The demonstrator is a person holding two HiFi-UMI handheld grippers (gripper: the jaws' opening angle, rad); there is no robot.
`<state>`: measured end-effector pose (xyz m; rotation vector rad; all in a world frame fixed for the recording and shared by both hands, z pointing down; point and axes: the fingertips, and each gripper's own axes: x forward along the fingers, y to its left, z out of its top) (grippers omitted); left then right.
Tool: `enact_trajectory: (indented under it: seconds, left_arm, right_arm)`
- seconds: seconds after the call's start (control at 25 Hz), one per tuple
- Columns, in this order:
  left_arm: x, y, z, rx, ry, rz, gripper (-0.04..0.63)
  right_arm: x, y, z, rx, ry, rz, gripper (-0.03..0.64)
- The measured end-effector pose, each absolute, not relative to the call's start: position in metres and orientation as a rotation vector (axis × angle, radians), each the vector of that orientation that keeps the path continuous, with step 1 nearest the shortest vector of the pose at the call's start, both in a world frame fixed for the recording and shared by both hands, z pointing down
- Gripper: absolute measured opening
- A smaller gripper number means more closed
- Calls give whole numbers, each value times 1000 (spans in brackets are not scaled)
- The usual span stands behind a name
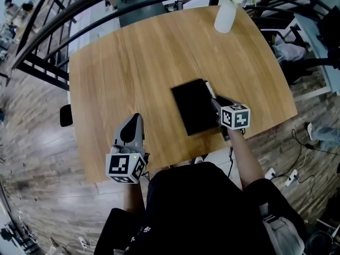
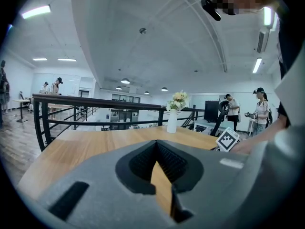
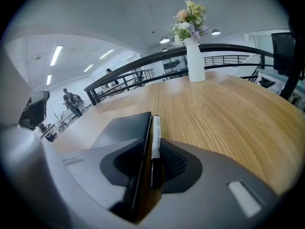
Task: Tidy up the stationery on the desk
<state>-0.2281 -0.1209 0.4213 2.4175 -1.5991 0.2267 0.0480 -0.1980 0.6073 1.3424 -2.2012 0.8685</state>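
A black notebook (image 1: 194,106) lies flat on the wooden desk (image 1: 133,62), right of centre. A black-and-white pen (image 1: 209,88) rests on the desk along the notebook's right edge. My right gripper (image 1: 218,104) is lowered over that edge, jaws open. In the right gripper view the pen (image 3: 155,144) and the notebook's edge (image 3: 125,130) both sit between the jaws of the right gripper (image 3: 150,171), the pen close to the right pad (image 3: 175,162). My left gripper (image 1: 134,122) hovers near the desk's front left, shut and empty; it is also seen from its own camera (image 2: 157,165).
A white vase of flowers (image 1: 225,14) stands at the desk's far right edge, and the vase (image 3: 195,61) is straight ahead in the right gripper view. A black railing (image 1: 48,31) runs behind the desk. Cables and a power strip (image 1: 289,177) lie on the floor at right.
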Motion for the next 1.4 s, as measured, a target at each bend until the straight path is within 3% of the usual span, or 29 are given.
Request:
enact_trajectory:
  seconds: [0.64, 0.84, 1.4]
  left_arm:
    - [-222, -127, 429, 2422, -1569, 232, -8]
    - [-220, -131, 424, 2438, -1560, 221, -8]
    - [-220, -129, 420, 2449, -1558, 201, -8]
  right_arm:
    - [64, -208, 573, 1441, -2292, 797, 78]
    - [61, -207, 555, 1465, -2340, 773, 8]
    - [16, -199, 461, 1459, -2588, 491, 6]
